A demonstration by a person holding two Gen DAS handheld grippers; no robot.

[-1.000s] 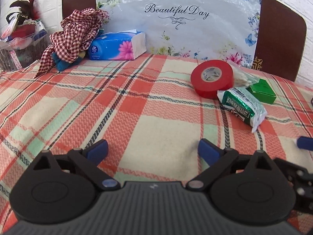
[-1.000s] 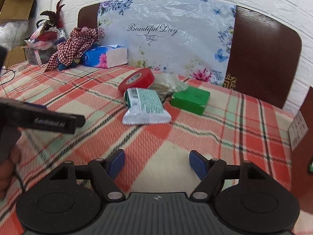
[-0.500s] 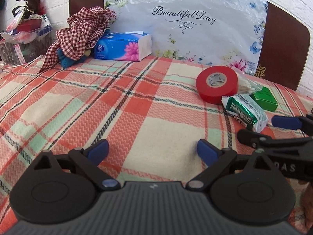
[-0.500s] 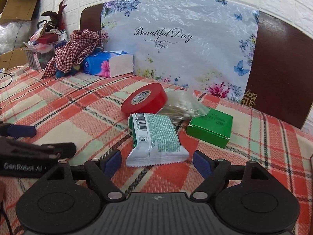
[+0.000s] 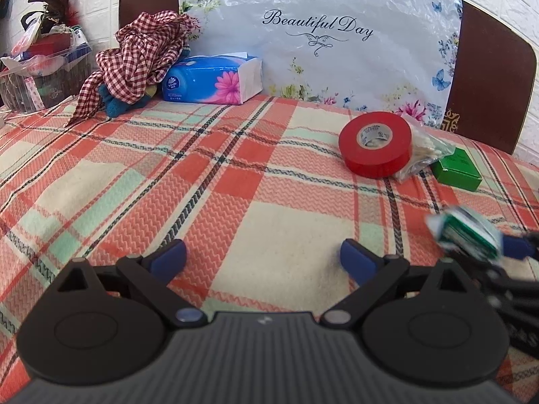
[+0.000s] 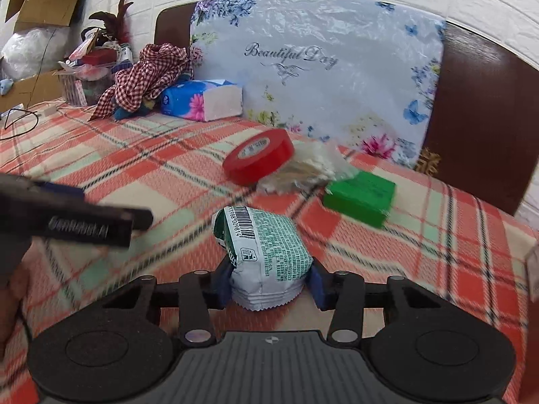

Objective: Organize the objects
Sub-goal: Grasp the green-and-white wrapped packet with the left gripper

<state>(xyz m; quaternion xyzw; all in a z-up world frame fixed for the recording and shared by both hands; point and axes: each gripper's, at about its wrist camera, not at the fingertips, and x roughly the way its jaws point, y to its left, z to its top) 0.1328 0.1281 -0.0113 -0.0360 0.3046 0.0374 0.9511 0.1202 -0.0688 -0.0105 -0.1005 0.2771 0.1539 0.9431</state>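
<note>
Tablecloth (image 6: 421,235) below; right tool (image 6: 269,284) grips packet (image 6: 266,252).

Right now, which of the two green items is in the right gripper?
The green-and-white snack packet, barcode side up, clamped in the right gripper. The plain green box lies flat on the cloth beside the bag of cotton swabs, untouched.

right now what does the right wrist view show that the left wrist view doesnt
Only the right wrist view shows the cardboard box, the cable, and the right gripper clamped on the green snack packet, barcode readable. Only the left wrist view shows the left gripper open over bare cloth; there the packet is a blur at the right edge. Both show the red tape roll, green box, tissue pack and checked cloth.
</note>
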